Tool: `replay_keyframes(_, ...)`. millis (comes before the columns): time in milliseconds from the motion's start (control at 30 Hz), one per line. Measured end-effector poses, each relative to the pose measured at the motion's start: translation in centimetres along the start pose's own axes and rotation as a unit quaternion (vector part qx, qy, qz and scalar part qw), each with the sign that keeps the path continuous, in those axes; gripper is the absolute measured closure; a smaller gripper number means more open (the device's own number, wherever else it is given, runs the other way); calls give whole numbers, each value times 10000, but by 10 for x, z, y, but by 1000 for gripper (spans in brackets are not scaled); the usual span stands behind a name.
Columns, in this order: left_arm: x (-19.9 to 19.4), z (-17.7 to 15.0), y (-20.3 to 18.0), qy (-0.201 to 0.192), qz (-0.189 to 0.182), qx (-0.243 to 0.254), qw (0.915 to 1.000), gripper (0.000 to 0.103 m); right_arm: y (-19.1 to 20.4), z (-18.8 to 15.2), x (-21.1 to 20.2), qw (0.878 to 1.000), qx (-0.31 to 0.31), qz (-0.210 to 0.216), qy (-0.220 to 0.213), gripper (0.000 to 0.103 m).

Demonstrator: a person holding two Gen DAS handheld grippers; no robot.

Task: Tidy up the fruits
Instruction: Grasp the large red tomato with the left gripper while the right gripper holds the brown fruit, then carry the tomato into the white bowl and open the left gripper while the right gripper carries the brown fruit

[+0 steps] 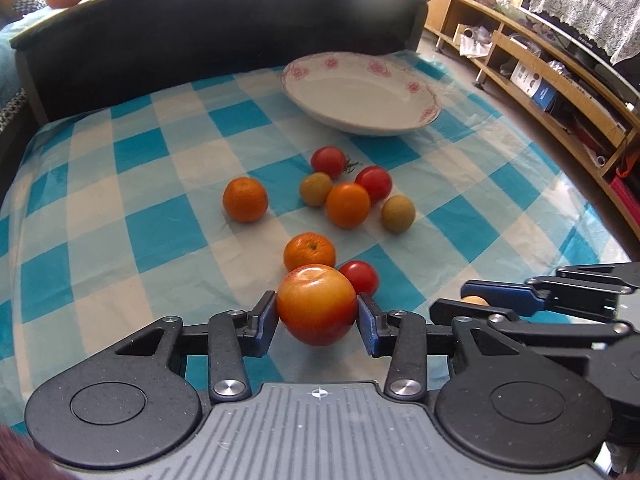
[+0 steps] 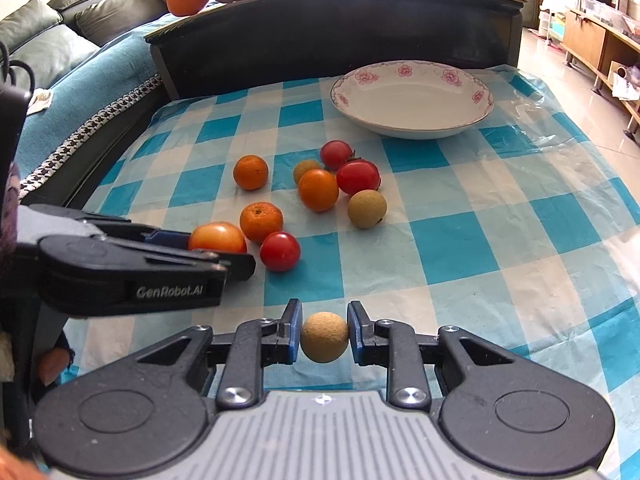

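Left gripper: clamped on large orange-red fruit, its near underside hidden. Right gripper: clamped on small tan fruit. Far flowered dish: unobstructed.

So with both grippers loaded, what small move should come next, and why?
Probably lift the left gripper slightly. Its jaws press the red-orange apple, which sits low among a ridged orange mandarin and a red cherry tomato. The right gripper already holds the small tan longan, and the pink-flowered white dish sits empty.
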State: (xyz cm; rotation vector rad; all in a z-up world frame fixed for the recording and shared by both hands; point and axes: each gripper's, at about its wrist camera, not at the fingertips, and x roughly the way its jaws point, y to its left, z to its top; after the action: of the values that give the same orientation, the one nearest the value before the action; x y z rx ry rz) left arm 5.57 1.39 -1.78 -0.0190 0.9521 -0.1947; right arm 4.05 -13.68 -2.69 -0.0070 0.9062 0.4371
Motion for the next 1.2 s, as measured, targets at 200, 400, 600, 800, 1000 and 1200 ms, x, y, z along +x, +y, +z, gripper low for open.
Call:
replay_keyframes(200, -1, 17, -5, -134, -227, -49, 9996, 53, -9, 14, -2, 9998, 144, -53, -139, 74)
replay_keyframes(400, 5, 56, -13, -454, -264, 74, 9986, 53, -26, 44, 2, 9991, 135, -213, -353, 74)
replay_keyframes(600, 29, 96, -16, -604, -226, 163, 9978, 53, -47, 87, 13, 9975, 200, -370, -567, 74)
replay_keyframes(800, 59, 128, -13, -598, -195, 161, 9979, 53, -69, 129, 38, 9963, 160, -545, -646, 74)
replay_keyframes(1000, 82, 138, -12, -497, -105, 204, 9985, 53, -88, 154, 66, 9965, 139, -561, -611, 74)
replay_keyframes(1200, 96, 140, -15, -472, 46, 345, 9983, 54, -96, 159, 89, 9967, 19, -630, -514, 74)
